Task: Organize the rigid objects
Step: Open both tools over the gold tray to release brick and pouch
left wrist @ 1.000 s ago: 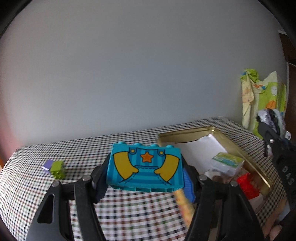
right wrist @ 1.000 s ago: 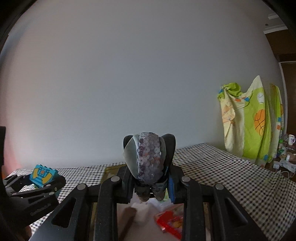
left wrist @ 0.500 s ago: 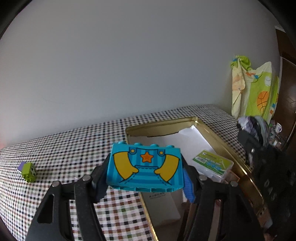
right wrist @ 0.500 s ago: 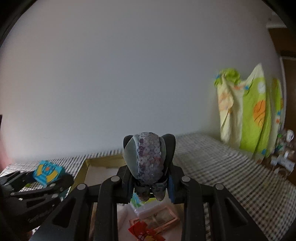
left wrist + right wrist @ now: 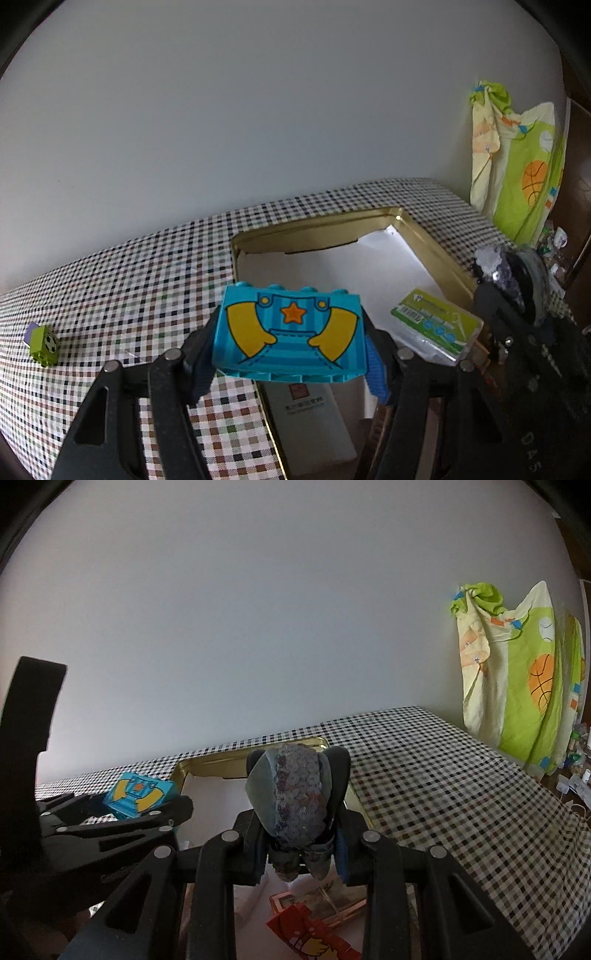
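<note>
Now the left gripper (image 5: 291, 354) jaws squeeze a blue block (image 5: 290, 338) and the right gripper (image 5: 301, 849) jaws squeeze a sparkly toy (image 5: 295, 794), both over the gold tray (image 5: 295, 230), ready to drop in.

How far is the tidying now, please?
Done: a green-labelled box and a red packet already lie in the gold tray. In hand: the left gripper holds a blue brick, the right gripper a sequinned object. Left: a green block on the tablecloth.

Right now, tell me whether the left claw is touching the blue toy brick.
Touching. In the left wrist view the left claw has its fingers pressed against both ends of the blue toy brick, holding it up above the gold tray.
</note>
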